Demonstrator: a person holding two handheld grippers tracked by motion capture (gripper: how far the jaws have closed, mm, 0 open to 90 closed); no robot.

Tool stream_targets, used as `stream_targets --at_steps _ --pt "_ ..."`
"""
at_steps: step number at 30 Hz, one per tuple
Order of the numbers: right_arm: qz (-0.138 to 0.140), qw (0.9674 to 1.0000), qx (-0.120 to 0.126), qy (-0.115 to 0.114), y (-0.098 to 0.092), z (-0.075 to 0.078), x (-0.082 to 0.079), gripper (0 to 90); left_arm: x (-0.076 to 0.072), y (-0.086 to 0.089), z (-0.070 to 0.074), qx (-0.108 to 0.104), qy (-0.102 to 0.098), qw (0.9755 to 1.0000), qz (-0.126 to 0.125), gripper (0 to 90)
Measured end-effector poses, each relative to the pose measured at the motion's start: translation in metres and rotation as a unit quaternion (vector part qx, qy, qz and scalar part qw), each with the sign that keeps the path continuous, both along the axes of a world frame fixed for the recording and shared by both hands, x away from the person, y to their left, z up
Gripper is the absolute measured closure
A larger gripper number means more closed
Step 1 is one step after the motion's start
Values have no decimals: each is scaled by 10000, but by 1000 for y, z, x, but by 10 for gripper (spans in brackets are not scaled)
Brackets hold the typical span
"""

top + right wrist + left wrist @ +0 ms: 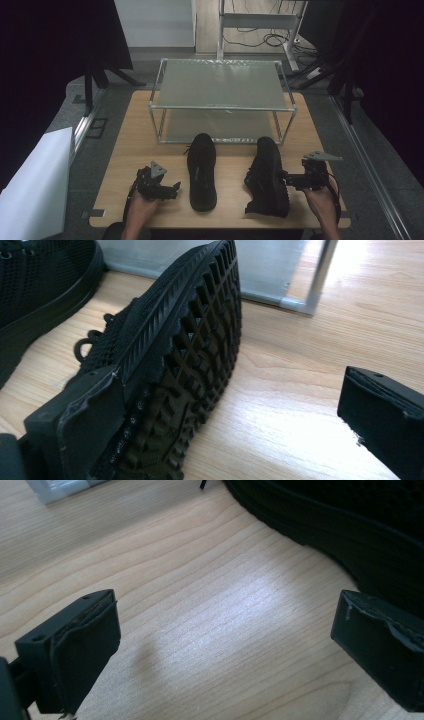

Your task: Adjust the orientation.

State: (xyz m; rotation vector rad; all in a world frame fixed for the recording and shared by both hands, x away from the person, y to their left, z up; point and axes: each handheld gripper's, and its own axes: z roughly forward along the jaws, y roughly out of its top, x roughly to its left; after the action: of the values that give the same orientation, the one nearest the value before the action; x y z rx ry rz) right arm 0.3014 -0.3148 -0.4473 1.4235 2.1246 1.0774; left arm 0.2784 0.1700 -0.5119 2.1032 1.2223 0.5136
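Two black mesh shoes lie on the wooden table. The left shoe stands upright, toe pointing away; its sole edge fills the upper right of the left gripper view. The right shoe is tipped on its side, its lugged sole facing my right gripper. My left gripper is open just left of the upright shoe, with bare wood between its jaws. My right gripper is open at the tipped shoe's heel end. Its left jaw overlaps the sole and its right jaw stands apart over wood.
A two-tier metal rack stands at the back centre of the table, just beyond the shoes' toes; its lower shelf and a foot show close by. A white panel leans off the table's left side. Bare wood lies right of the tipped shoe.
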Motion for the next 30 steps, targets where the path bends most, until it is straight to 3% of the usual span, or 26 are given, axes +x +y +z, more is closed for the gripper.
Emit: stream_targets --at_steps 10,15,21,23,27,30 --pt "-435 9990 -70 -65 -25 2 -7 2 1 -1 -1 82 50 10000 -17 0" --pt "-585 9983 -38 -40 -35 0 -10 27 1 0 -2 122 77 9999 19 0" --pt "-785 9968 -170 -38 -46 -3 -13 92 2 0 -3 132 110 9998 58 0" --pt "-875 9961 -143 2 -52 -6 -15 139 2 0 -3 153 112 9998 50 0" --pt "-1064 9940 -238 93 -60 -18 -14 149 2 -1 -3 141 123 9998 47 0" --pt "-1074 9935 -46 376 -69 -31 -10 134 2 0 -3 137 123 9998 39 0"
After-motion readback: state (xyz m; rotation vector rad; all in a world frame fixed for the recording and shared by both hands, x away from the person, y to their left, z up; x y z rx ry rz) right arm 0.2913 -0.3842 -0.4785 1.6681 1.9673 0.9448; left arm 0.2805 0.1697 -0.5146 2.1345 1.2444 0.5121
